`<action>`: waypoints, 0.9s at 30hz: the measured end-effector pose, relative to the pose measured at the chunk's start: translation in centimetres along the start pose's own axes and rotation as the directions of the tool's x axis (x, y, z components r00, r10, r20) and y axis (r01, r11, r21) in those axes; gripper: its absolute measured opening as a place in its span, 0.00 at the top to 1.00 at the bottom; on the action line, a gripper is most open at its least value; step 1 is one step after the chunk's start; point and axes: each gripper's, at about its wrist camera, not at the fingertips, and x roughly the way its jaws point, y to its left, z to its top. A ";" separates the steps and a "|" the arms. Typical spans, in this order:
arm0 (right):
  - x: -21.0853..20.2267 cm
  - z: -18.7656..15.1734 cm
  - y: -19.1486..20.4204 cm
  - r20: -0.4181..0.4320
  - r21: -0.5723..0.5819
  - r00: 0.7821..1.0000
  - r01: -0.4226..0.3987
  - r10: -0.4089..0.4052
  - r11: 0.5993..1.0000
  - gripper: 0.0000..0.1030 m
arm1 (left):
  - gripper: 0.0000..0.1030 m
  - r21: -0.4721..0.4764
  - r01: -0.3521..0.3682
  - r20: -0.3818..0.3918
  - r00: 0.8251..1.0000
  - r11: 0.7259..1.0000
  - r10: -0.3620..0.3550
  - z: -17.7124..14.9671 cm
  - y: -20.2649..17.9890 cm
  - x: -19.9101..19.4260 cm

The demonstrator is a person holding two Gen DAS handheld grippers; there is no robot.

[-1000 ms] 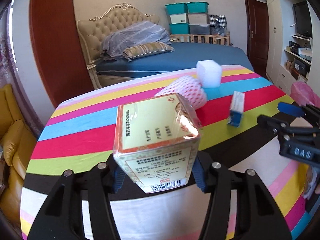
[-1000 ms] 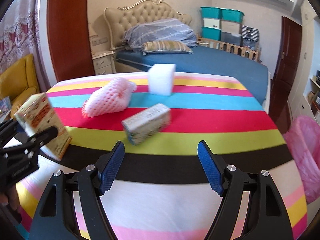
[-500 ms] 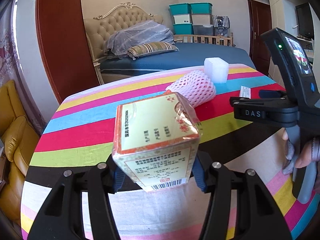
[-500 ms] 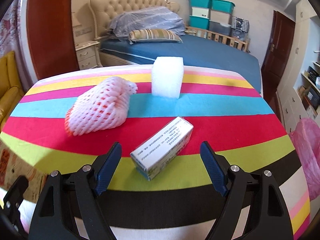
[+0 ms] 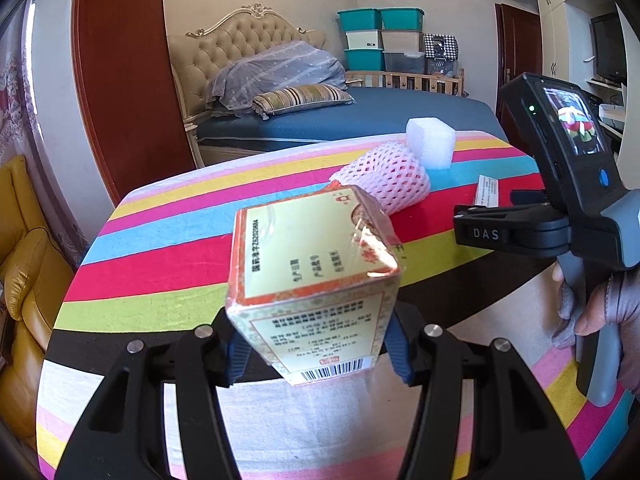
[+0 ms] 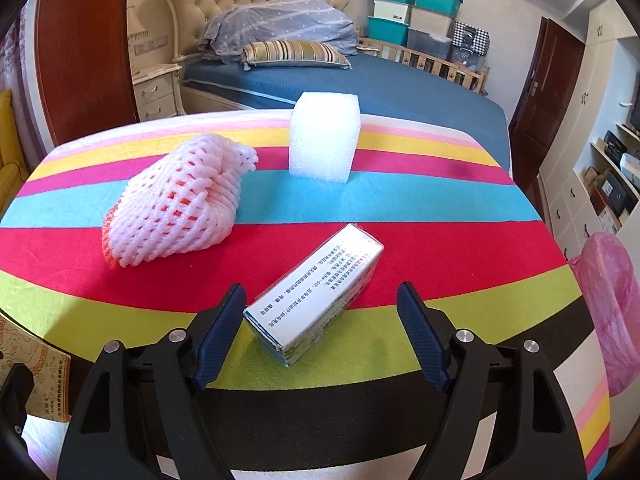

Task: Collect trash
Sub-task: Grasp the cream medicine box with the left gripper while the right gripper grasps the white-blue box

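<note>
My left gripper (image 5: 316, 350) is shut on a yellow and orange carton (image 5: 316, 276) and holds it above the striped table. My right gripper (image 6: 322, 336) is open, its fingers on either side of the near end of a small white and blue box (image 6: 316, 300) that lies on the table. A pink foam fruit net (image 6: 180, 210) lies to the left of the box and a white foam block (image 6: 324, 142) stands behind it. The net (image 5: 390, 178) and block (image 5: 430, 142) also show in the left wrist view, with the right gripper's body (image 5: 560, 200) at the right.
The round table has a striped cloth (image 6: 440, 200). A pink bag (image 6: 612, 312) hangs off its right edge. A bed (image 6: 360, 80) stands behind, a yellow armchair (image 5: 24, 272) at the left, shelves (image 6: 608, 168) at the right.
My right gripper has moved forward to the small box, which now lies between its open fingers. My left gripper still holds the carton and has barely moved.
</note>
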 end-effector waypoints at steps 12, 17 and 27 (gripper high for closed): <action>0.2 0.1 0.3 -0.021 -0.024 1.000 -0.003 0.003 1.000 0.49 | 0.48 -0.019 0.024 -0.029 0.999 1.000 -0.025 0.1 0.3 0.6; 0.1 0.1 0.5 -0.019 -0.036 0.999 -0.032 0.031 0.999 0.62 | 0.48 -0.010 0.014 -0.024 1.000 1.000 -0.014 -0.1 0.2 0.5; -2.1 -0.6 -1.4 0.064 0.038 0.991 -0.116 0.113 0.993 0.75 | 0.49 -0.010 0.013 0.006 1.000 1.000 -0.013 -0.1 0.1 -0.1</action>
